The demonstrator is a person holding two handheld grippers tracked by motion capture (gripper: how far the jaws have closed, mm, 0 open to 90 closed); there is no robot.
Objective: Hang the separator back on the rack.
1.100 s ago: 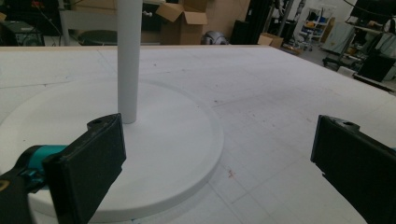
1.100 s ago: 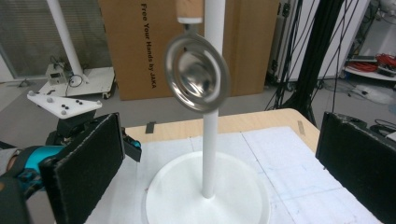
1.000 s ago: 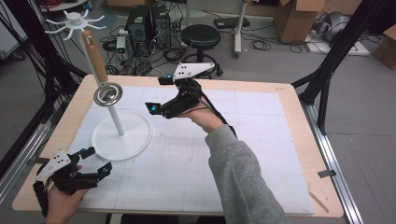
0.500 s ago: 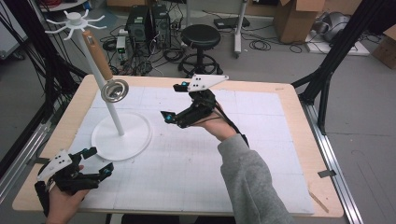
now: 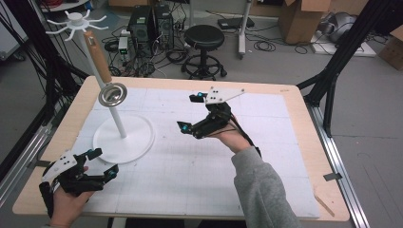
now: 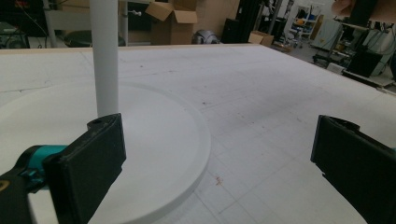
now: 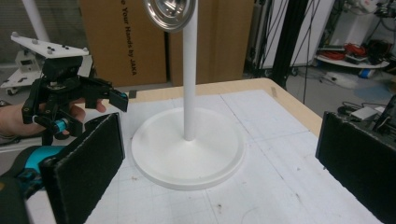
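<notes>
Your right gripper (image 5: 192, 113) has drawn back from the stand since a second ago: then it sat close by the ladle's bowl, and now it hovers over the middle of the white mat, well apart from the pole. The ladle has stayed hanging, and your left gripper (image 5: 102, 162) has barely shifted at the near left corner.

The table (image 5: 294, 102) carries the white mat, and on its left half stands the white rack (image 5: 124, 137), a round base with a tall upright pole (image 7: 190, 70) and hooks at its crown. From one of those hooks hangs the ladle (image 5: 105, 76): wooden handle up, steel bowl (image 7: 169, 13) down and lying against the pole. Its long axis runs near vertical, tilted slightly with the handle leaning away from the pole.

That is the relation your next move turns on. From your right gripper the ladle lies to the left and higher; in the right gripper view the pole stands dead ahead between the two black jaws, and the bowl sits at the top edge, so you would have to rise as well as advance to reach it. Those jaws stand wide apart with nothing between them.

Your left gripper rests low beside the base's near rim, its jaws likewise spread and empty, with the pole rising just over its left jaw. It is nearer the base, but the ladle hangs far above it, so I judge the right hand better placed for the handle.
</notes>
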